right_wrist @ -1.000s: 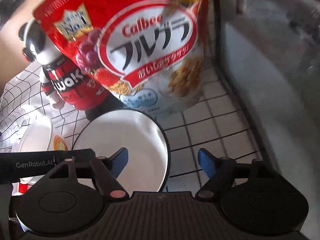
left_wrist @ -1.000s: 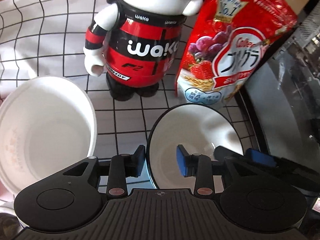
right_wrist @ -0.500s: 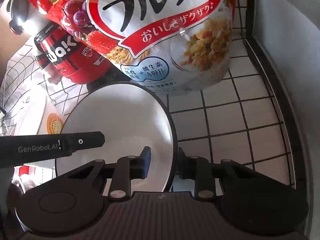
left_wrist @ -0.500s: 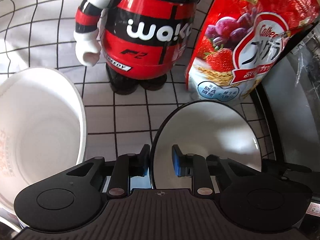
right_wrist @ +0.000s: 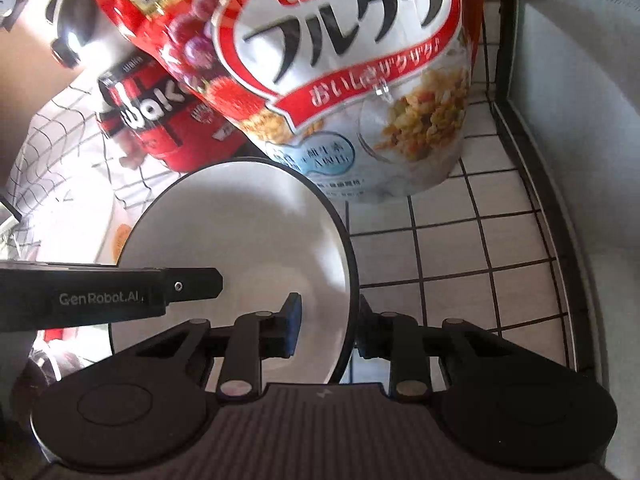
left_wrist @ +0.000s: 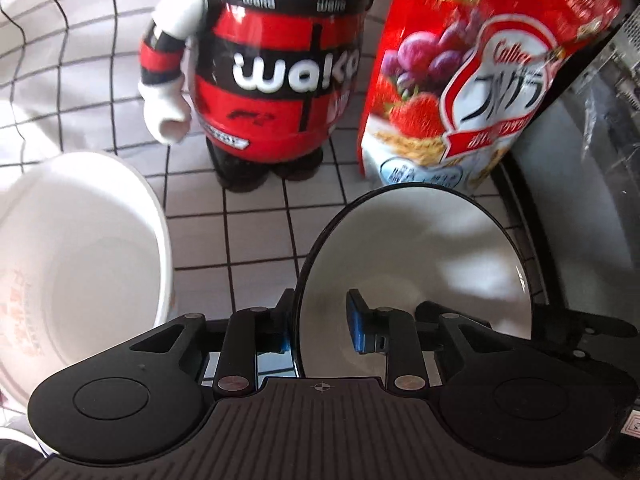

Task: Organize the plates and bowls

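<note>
A white bowl with a black rim (left_wrist: 420, 256) sits on the tiled counter. My left gripper (left_wrist: 318, 322) straddles its left rim, one finger outside and one inside, shut on it. My right gripper (right_wrist: 326, 330) straddles the same bowl (right_wrist: 240, 232) at its right rim and is shut on it. The left gripper's body shows in the right wrist view (right_wrist: 112, 294). A larger plain white bowl (left_wrist: 72, 256) stands to the left, apart from both grippers.
A red, black and white figure (left_wrist: 272, 76) stands behind the bowls. A red cereal bag (right_wrist: 340, 80) stands right of it, close behind the black-rimmed bowl. A dark raised edge (right_wrist: 532, 184) borders the counter on the right.
Both grippers have closed from open onto the black-rimmed bowl's rim, left on the left side and right on the right. The views have shifted slightly; the bowl seems a little raised.
</note>
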Demonstrator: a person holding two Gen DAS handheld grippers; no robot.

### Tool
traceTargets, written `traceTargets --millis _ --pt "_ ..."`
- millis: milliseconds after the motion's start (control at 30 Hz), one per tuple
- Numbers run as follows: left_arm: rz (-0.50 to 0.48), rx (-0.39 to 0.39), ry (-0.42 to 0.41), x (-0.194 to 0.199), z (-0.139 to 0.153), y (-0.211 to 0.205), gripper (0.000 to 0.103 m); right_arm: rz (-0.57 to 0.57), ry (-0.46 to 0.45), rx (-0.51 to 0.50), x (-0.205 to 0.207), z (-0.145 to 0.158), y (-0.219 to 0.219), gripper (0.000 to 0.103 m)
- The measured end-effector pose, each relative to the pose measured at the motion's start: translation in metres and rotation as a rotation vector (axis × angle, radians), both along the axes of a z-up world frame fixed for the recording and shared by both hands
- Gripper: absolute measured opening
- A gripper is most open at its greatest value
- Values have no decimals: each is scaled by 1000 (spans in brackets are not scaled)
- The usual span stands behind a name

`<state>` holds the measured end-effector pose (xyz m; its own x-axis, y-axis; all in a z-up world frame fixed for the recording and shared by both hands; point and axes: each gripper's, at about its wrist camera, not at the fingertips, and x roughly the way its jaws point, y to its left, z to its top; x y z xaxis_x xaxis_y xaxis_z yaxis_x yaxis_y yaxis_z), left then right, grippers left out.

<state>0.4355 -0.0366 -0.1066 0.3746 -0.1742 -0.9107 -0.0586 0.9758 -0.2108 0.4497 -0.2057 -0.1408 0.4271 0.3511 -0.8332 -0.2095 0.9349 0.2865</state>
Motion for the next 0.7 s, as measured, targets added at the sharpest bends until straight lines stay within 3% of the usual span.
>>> traceTargets --millis 433,567,700 --pt "-74 27 -89 -64 77 6 33 6 -71 60 -59 74 -3 28" --pt "-100 21 -61 -94 79 5 33 55 -73 25 -93 79 3 28" --pt "-119 26 -33 -122 68 0 33 100 -28 -9 -128 66 7 29"
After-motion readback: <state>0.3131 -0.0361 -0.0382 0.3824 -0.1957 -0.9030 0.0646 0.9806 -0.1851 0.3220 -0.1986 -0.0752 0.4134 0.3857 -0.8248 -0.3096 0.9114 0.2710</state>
